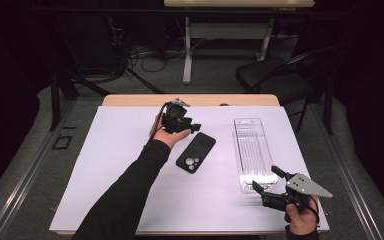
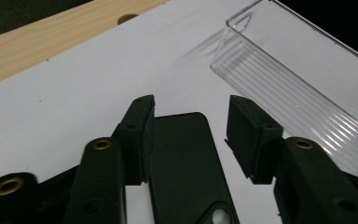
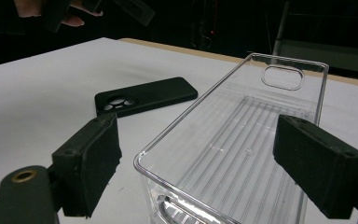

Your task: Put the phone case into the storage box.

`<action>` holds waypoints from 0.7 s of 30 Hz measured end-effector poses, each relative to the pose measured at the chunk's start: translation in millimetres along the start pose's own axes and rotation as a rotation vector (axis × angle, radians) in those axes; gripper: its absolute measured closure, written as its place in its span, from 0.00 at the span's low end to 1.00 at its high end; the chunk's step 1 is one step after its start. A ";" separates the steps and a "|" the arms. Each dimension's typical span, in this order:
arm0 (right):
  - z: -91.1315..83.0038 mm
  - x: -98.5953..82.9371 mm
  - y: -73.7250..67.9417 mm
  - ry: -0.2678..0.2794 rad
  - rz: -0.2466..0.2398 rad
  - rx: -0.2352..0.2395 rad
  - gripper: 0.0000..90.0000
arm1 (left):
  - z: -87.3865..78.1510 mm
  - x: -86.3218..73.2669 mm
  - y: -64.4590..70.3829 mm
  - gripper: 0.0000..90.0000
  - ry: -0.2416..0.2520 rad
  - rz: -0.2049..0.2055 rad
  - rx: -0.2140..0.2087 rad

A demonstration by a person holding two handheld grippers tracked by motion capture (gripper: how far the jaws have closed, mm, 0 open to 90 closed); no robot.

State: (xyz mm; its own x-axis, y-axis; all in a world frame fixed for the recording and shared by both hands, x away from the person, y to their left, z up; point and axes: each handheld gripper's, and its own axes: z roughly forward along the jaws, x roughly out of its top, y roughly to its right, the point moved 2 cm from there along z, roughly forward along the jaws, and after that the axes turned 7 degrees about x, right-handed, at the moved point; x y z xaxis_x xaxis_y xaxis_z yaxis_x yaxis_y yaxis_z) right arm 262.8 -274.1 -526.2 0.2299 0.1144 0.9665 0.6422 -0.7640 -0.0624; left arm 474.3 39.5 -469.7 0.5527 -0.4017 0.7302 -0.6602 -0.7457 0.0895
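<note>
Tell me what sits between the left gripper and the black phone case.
Nothing visible. The left gripper hangs open over the far end of the phone case, with bare white table cover around it; the clear tray lies apart, to its right.

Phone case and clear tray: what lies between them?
Nothing: bare white mat separates the phone case from the tray, as the high view and right gripper view show.

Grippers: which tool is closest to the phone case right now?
The left tool, open at the black phone case's far end; the right tool is by the clear tray.
</note>
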 end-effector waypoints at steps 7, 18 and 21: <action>0.1 -0.4 0.7 -0.002 -0.001 0.002 0.16 | 20.3 4.9 3.1 0.65 -0.027 0.012 0.029; 0.4 -0.8 0.8 -0.004 -0.001 0.006 0.16 | 50.7 5.4 13.8 0.80 -0.096 0.015 0.007; 0.3 -0.9 1.1 -0.004 -0.002 0.006 0.16 | 57.7 5.3 16.7 0.87 -0.112 0.028 0.012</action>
State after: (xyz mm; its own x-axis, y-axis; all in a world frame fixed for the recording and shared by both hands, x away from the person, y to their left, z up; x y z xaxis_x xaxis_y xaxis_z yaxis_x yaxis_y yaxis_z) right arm 263.5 -274.8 -527.3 0.2319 0.1182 0.9655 0.6471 -0.7598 -0.0624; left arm 495.5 -5.7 -503.4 0.5881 -0.4786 0.6519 -0.6704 -0.7395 0.0619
